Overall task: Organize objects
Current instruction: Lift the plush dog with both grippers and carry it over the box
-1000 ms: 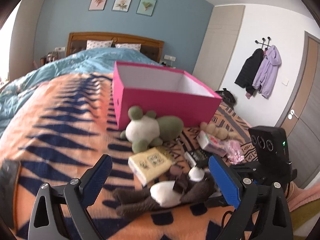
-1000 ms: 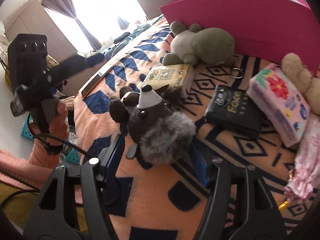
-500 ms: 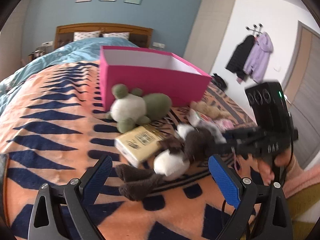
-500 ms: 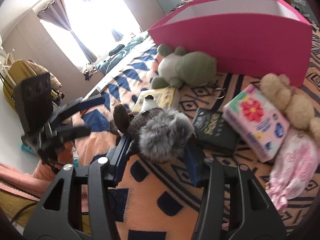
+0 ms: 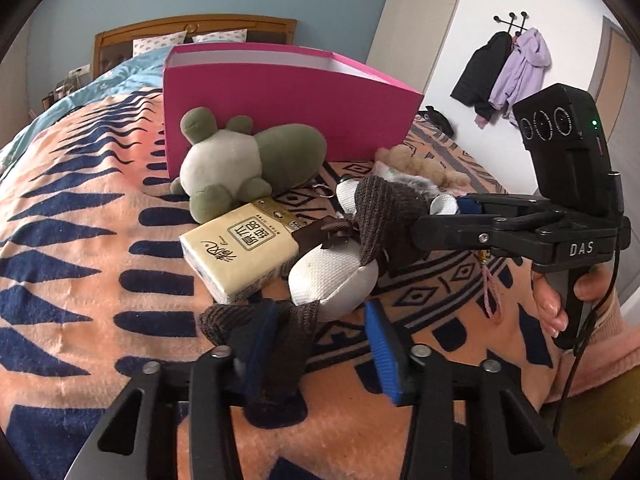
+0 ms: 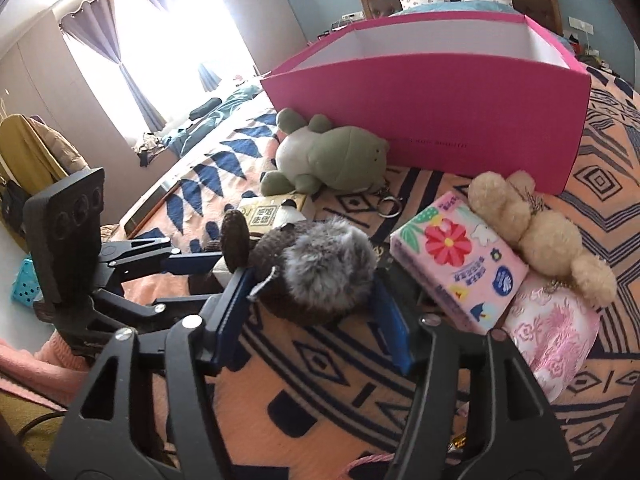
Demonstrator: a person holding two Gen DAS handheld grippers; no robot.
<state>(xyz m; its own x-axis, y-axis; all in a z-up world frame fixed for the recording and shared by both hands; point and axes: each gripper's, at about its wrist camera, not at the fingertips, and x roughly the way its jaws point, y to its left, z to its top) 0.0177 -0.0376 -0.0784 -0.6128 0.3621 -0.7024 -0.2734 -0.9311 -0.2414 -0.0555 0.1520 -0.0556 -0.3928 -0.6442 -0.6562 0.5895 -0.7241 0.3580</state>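
The brown knitted plush animal with a white belly and grey fur tuft (image 5: 360,236) sits lifted slightly above the orange-and-navy patterned blanket (image 5: 80,264), in front of the open pink cardboard box (image 5: 280,108), which stands toward the blanket's far edge.

Step in hand: two-handed pickup of the plush.

- Right gripper (image 6: 316,304): jaws opening, with the blue pads still against the plush's furry head.
- Left gripper (image 5: 320,344): jaws closing at a narrow setting. The brown legs lie over the left pad; the right pad stands clear, so no firm grip is judged.

The green-and-cream frog plush (image 5: 244,160) and cream tissue pack (image 5: 244,252) lie between the plush and the box.

Next move: probably secure the legs, raise the plush above the box wall, carry it over the frog plush, and release inside.
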